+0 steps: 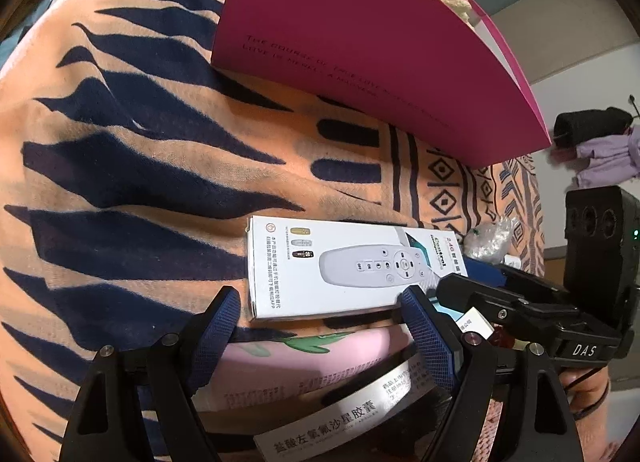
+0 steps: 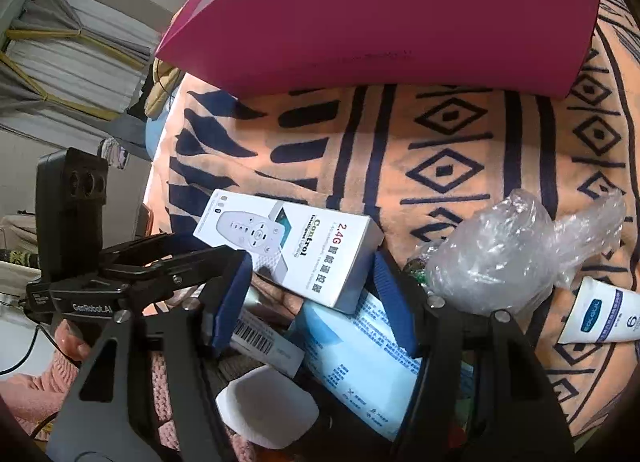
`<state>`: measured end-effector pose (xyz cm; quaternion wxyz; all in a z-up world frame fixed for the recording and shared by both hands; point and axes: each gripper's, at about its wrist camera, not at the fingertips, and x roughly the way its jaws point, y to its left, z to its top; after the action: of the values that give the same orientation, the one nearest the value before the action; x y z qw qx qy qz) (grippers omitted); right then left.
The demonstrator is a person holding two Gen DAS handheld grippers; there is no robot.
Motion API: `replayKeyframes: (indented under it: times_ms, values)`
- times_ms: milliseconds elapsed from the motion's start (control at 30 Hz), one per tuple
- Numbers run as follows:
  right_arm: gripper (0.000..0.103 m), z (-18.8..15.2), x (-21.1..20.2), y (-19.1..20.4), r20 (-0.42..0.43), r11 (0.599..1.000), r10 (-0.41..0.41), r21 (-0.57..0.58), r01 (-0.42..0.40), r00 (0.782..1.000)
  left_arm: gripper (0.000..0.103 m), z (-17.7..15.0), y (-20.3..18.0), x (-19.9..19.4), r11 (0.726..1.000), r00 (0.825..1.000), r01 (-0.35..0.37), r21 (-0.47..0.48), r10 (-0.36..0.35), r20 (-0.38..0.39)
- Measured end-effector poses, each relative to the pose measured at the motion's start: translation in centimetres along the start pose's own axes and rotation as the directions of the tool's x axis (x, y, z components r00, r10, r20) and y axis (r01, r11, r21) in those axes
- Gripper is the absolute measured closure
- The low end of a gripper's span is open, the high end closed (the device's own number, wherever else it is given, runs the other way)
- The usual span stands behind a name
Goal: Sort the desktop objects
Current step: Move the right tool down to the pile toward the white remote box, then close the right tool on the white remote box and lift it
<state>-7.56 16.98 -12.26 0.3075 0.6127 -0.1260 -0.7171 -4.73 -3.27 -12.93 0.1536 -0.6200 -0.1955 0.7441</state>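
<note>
A white remote-control box lies on the orange and navy cloth, just past my left gripper. That gripper is open above a pink packet and a silver medicine box. My right gripper is open too, and the near right corner of the remote-control box sits between its fingers. Under it lie a blue mask pack and a barcoded box. A tall magenta box stands behind on the cloth.
A crumpled clear plastic bag and a white tube lie right of my right gripper. A white cup-like item sits low between its fingers. Bundled paper stacks fill shelves at the far left.
</note>
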Motion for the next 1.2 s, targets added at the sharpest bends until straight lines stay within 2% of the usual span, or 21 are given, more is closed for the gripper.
replayKeyframes:
  times_ms: [200,400,733,1200]
  values:
    - [0.038,-0.1,0.0,0.1,0.005,1.000,-0.001,-0.005,0.001,1.000,0.022,0.0,-0.3,0.0,1.000,1.000,-0.002,0.003,0.002,0.008]
    - [0.042,-0.3,0.1,0.7,0.015,0.998,-0.053,-0.030,0.054,0.998,0.027,0.1,-0.5,-0.6,1.000,0.999,-0.021,0.022,0.020,0.038]
    - [0.044,-0.5,-1.0,1.8,0.060,0.992,-0.101,-0.066,0.104,0.993,0.031,-0.1,-1.7,-1.8,0.997,0.997,-0.047,0.057,0.043,0.065]
    - [0.047,-0.7,-5.2,3.5,0.163,0.990,-0.077,-0.101,0.094,0.984,0.031,-0.1,-4.1,-5.6,0.993,0.989,-0.030,0.114,0.013,0.147]
